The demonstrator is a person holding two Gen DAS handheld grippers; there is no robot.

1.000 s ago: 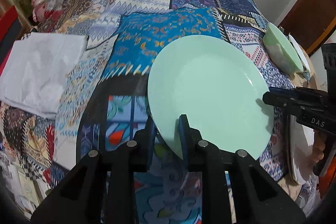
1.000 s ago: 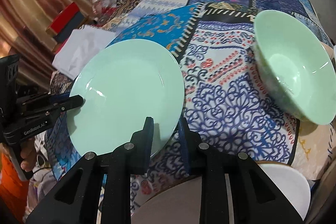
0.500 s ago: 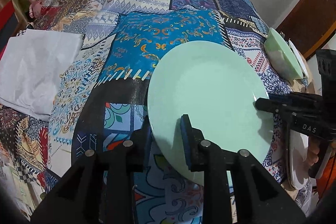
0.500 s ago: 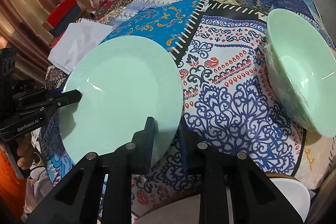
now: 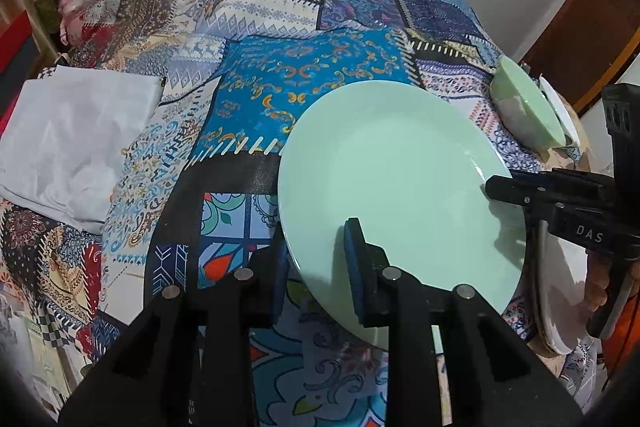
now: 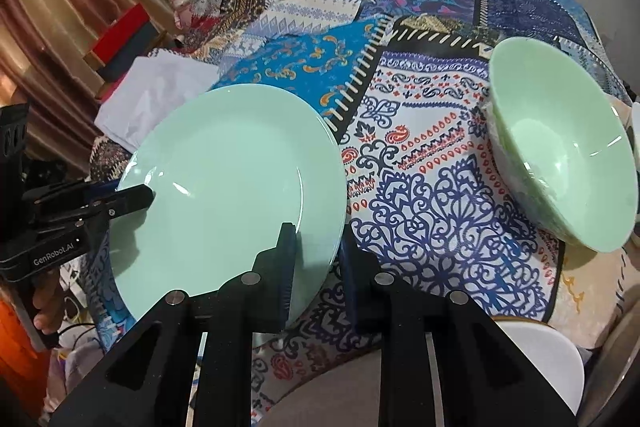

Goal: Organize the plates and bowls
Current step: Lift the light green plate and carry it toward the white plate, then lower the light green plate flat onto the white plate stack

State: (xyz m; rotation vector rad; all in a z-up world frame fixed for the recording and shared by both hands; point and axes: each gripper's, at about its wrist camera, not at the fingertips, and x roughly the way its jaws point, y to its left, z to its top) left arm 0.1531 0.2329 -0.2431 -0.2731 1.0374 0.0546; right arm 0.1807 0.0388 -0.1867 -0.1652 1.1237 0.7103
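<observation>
A pale green plate [image 5: 396,179] is held tilted above the patchwork cloth by both grippers. My left gripper [image 5: 316,259] is shut on its near-left rim. My right gripper [image 6: 318,259] is shut on the opposite rim of the plate [image 6: 228,187]. Each gripper shows in the other's view: the right gripper [image 5: 496,189] and the left gripper [image 6: 140,197]. A green bowl [image 6: 560,151] sits tilted on the cloth at the right; it also shows in the left wrist view [image 5: 524,107]. A white plate [image 6: 540,359] lies under my right gripper, and shows edge-on in the left wrist view [image 5: 560,291].
A folded white cloth [image 5: 68,143] lies on the table's left side; it also shows in the right wrist view [image 6: 148,99]. Shelves with boxes and a pink toy [image 5: 70,7] stand at the far left. A brown door [image 5: 592,19] is at the far right.
The green plate, held by both grippers, has shifted slightly toward the near right side of the table. Both grips have held.
</observation>
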